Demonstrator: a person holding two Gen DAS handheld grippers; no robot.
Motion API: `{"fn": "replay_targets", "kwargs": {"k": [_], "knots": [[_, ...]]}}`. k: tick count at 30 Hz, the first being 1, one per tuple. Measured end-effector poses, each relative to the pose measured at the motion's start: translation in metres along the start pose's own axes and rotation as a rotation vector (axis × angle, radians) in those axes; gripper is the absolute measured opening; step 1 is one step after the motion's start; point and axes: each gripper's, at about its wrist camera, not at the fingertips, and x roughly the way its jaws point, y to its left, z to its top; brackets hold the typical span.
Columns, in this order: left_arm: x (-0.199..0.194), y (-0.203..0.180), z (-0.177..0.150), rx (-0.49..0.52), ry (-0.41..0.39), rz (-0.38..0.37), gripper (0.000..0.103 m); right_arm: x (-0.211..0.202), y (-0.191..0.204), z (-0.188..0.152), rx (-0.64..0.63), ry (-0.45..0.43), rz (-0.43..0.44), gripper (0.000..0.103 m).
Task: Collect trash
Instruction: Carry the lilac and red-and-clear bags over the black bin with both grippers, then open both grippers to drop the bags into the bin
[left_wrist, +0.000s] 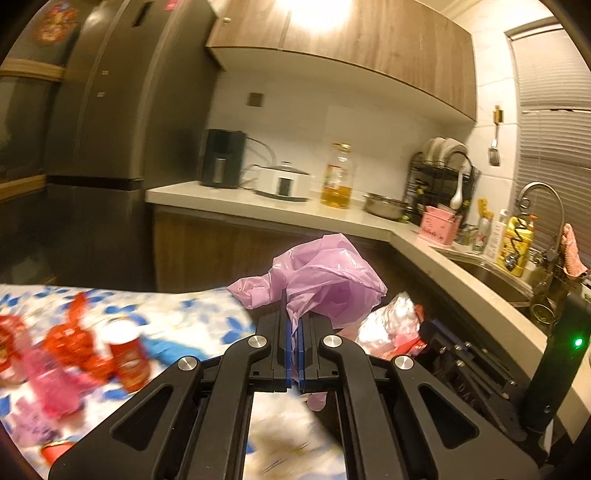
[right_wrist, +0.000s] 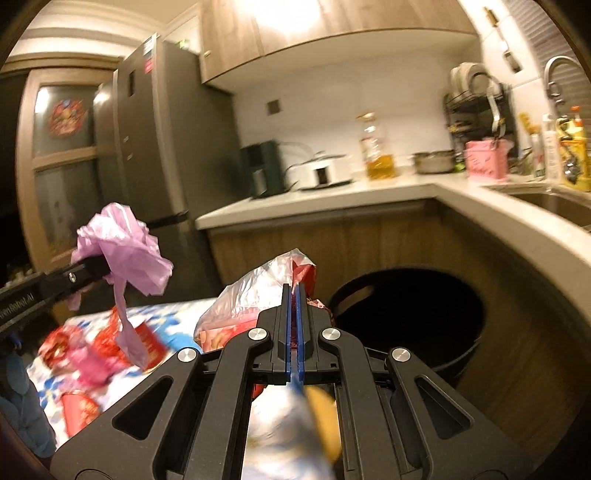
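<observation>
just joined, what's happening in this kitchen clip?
A person is clearing trash off a flowered tablecloth with two handheld grippers. The left gripper is shut on a crumpled pink plastic bag; the right gripper is shut on a clear wrapper, with a black bin just ahead. Red wrappers remain on the cloth.

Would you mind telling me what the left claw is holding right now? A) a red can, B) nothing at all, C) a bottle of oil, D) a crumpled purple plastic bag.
D: the left claw is shut on the crumpled purple plastic bag, which bunches up above its blue fingers, lifted clear of the table; the right wrist view shows the same bag hanging from it.
</observation>
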Motion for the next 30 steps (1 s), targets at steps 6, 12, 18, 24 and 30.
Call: {"fn": "replay_targets", "kwargs": {"k": [6, 12, 18, 24, 30], "knots": [[0.053, -0.038, 0.001, 0.045, 0.023, -0.099, 0.002, 0.010, -0.046, 0.020, 0.026, -0.030, -0.105, 0.002], [0.095, -0.065, -0.008, 0.070, 0.051, -0.187, 0.002, 0.025, -0.077, 0.022, 0.047, -0.016, -0.161, 0.002], [0.123, -0.080, -0.016, 0.080, 0.084, -0.227, 0.002, 0.036, -0.091, 0.015, 0.040, 0.008, -0.198, 0.002], [0.142, -0.085, -0.026, 0.093, 0.118, -0.235, 0.002, 0.046, -0.100, 0.012, 0.043, 0.025, -0.213, 0.002], [0.159, -0.086, -0.033, 0.095, 0.176, -0.221, 0.002, 0.053, -0.104, 0.010, 0.039, 0.044, -0.217, 0.003]]}}
